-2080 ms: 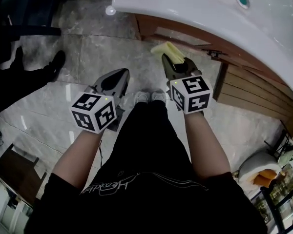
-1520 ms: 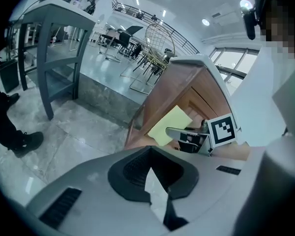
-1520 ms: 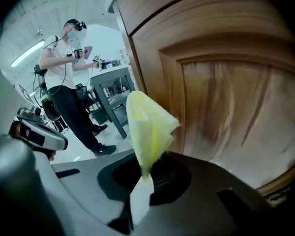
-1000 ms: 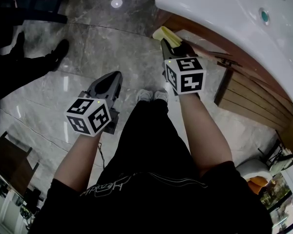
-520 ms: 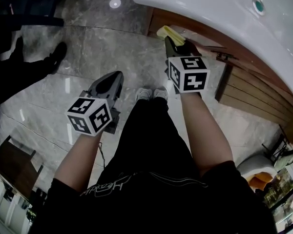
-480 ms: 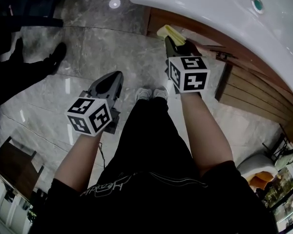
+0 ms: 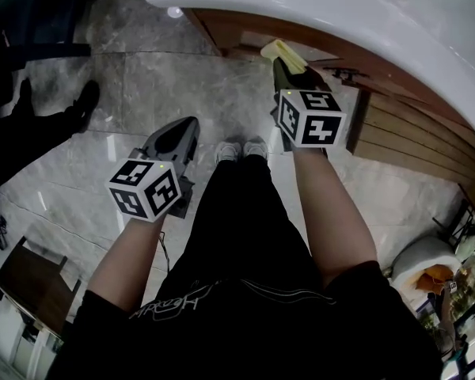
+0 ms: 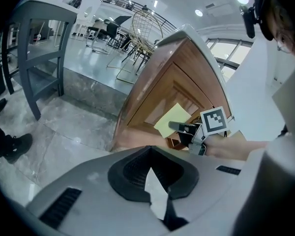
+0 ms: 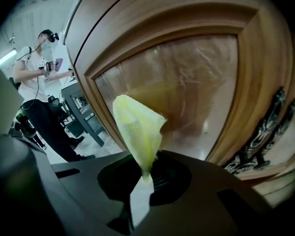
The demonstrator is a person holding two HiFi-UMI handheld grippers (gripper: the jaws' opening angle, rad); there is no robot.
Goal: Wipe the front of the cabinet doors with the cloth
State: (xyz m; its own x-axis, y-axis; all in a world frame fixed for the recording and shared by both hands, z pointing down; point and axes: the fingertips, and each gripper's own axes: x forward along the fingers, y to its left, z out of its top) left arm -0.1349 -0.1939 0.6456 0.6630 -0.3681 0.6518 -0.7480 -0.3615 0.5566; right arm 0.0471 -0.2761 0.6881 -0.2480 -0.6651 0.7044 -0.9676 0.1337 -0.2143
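My right gripper (image 7: 286, 68) is shut on a yellow cloth (image 7: 278, 51) and holds it against the wooden cabinet door (image 7: 245, 38) just under the white basin. In the right gripper view the cloth (image 9: 136, 128) stands up from the shut jaws, its tip on the door's glossy inset panel (image 9: 187, 82). My left gripper (image 7: 181, 131) hangs lower at the left over the floor, shut with nothing in it. In the left gripper view the cabinet (image 8: 169, 77), the cloth (image 8: 171, 120) and the right gripper (image 8: 189, 131) lie ahead of my left gripper (image 8: 155, 186).
A white basin (image 7: 324, 10) overhangs the cabinet. An ornate metal handle (image 9: 259, 142) sits right of the panel. A slatted wooden panel (image 7: 416, 145) follows to the right. Another person's shoes (image 7: 81, 101) stand at the left, and a person (image 9: 37, 77) stands behind. A grey table (image 8: 39, 38) is left of the cabinet.
My right gripper has carried the cloth up and a little right along the door, closer under the basin. The left gripper has stayed where it was.
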